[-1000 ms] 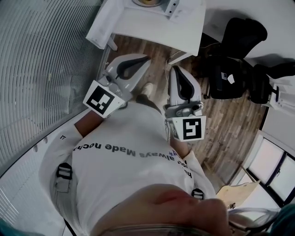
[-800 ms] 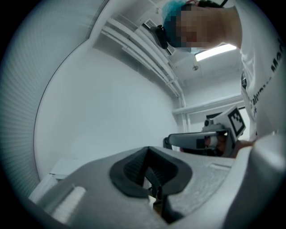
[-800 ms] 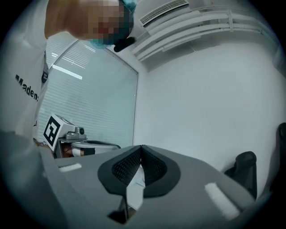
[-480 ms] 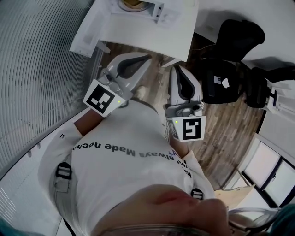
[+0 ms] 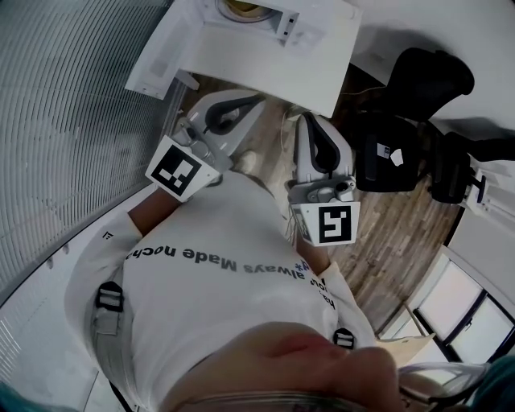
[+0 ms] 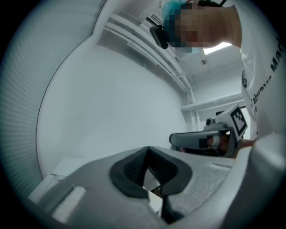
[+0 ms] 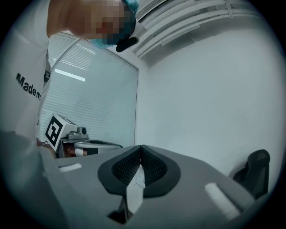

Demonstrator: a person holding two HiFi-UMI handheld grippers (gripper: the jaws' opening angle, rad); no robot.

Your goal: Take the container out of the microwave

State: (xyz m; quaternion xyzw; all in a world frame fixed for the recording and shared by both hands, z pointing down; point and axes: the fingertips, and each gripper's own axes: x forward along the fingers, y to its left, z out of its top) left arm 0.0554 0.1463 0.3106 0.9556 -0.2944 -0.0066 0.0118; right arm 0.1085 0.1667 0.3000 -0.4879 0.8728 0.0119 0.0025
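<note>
Left gripper (image 6: 147,151): jaws pressed together at the tips, nothing between them.
Right gripper (image 7: 141,148): jaws closed tip to tip, empty.
Container (image 5: 240,7): apparently the tan round dish inside the white microwave (image 5: 283,22) on the table (image 5: 265,68), ahead of both grippers.

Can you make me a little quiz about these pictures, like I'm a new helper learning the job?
1. True or false: the left hand-held gripper is holding a container.
2. In the head view, what stands to the right of the white table? A) a black chair B) a red bucket C) a green sofa
3. Fill in: the right hand-held gripper has its jaws ____ (open or shut).
Key: 1 false, its jaws are shut on nothing. 2 A. 3 shut.
</note>
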